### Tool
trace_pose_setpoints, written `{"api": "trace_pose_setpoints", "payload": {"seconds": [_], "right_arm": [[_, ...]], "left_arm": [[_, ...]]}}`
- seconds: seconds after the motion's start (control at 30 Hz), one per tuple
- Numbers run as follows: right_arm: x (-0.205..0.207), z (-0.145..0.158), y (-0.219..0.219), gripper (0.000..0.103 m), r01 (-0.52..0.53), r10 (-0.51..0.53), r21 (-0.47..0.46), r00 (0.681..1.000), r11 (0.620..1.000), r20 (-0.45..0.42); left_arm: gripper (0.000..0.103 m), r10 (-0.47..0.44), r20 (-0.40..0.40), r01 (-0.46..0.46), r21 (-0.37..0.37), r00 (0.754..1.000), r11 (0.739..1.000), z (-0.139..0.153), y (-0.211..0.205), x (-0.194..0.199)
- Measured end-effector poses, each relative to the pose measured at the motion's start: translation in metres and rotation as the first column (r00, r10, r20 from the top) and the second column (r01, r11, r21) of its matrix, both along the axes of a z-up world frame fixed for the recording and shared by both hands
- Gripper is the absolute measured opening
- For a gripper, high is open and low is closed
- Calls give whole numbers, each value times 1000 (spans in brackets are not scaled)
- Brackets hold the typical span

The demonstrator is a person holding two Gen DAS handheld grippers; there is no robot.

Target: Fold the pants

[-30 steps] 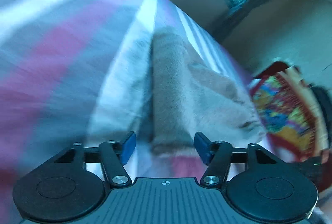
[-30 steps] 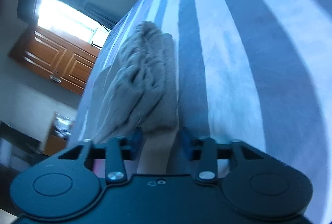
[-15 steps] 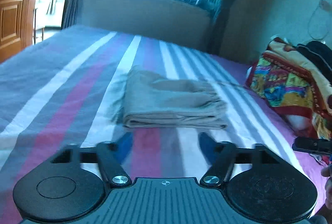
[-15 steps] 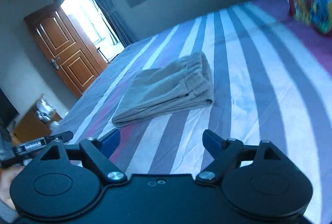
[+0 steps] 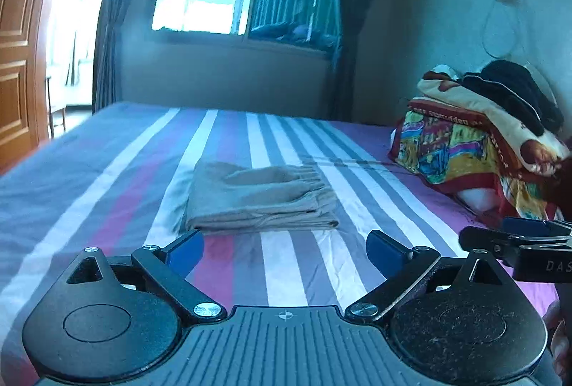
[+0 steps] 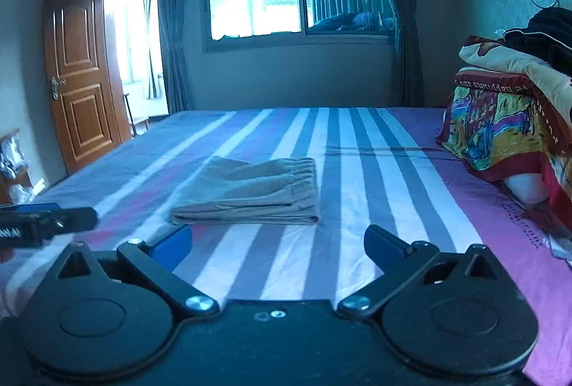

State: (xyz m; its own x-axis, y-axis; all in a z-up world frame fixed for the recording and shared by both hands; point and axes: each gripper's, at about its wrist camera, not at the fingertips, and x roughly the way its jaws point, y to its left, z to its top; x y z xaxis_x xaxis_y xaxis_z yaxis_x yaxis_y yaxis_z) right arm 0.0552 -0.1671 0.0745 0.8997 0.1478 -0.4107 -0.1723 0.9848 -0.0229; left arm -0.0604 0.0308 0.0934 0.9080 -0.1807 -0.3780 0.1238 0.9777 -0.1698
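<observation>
**Pants folded, both grippers empty**

My left gripper (image 5: 285, 252) and right gripper (image 6: 278, 245) have just been opening; their jaws stand wide apart with nothing between them. The tan pants (image 6: 250, 193) lie folded flat on the striped bed (image 6: 393, 193), about midway across it, nearer the front edge, clear of my fingers.

The folded pants (image 6: 250, 191) are a soft, matt beige cloth with a gathered, ribbed waistband. They lie on a striped bedsheet (image 6: 386, 193) of smooth, faintly creased cotton-like fabric. The left gripper (image 5: 284, 252) and right gripper (image 6: 277, 243) have matt black plastic arms, shiny metal screws and smooth blue pads (image 5: 186, 250). The door (image 6: 80, 75) is glossy varnished wood. The colourful blanket (image 6: 500, 132) looks plush. The curtains (image 6: 397, 10) are dull, pleated cloth.
</observation>
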Motion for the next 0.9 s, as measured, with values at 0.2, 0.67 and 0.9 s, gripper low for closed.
{"api": "trace_pose_setpoints", "payload": {"seconds": [0.2,0.67,0.9], "right_arm": [[-8,-6,-1,102,20,-20,14,1000,1000,24],[-21,0,0,102,22,-22,0,999,1000,37],[-20,0,1,102,23,-23,-3,999,1000,33]], "left_arm": [[97,-5,9,5,-4,1000,1000,1,-7,-8],[97,18,2,-18,-17,1000,1000,-7,1,-4],[97,12,0,-12,-10,1000,1000,-8,0,-4]]}}
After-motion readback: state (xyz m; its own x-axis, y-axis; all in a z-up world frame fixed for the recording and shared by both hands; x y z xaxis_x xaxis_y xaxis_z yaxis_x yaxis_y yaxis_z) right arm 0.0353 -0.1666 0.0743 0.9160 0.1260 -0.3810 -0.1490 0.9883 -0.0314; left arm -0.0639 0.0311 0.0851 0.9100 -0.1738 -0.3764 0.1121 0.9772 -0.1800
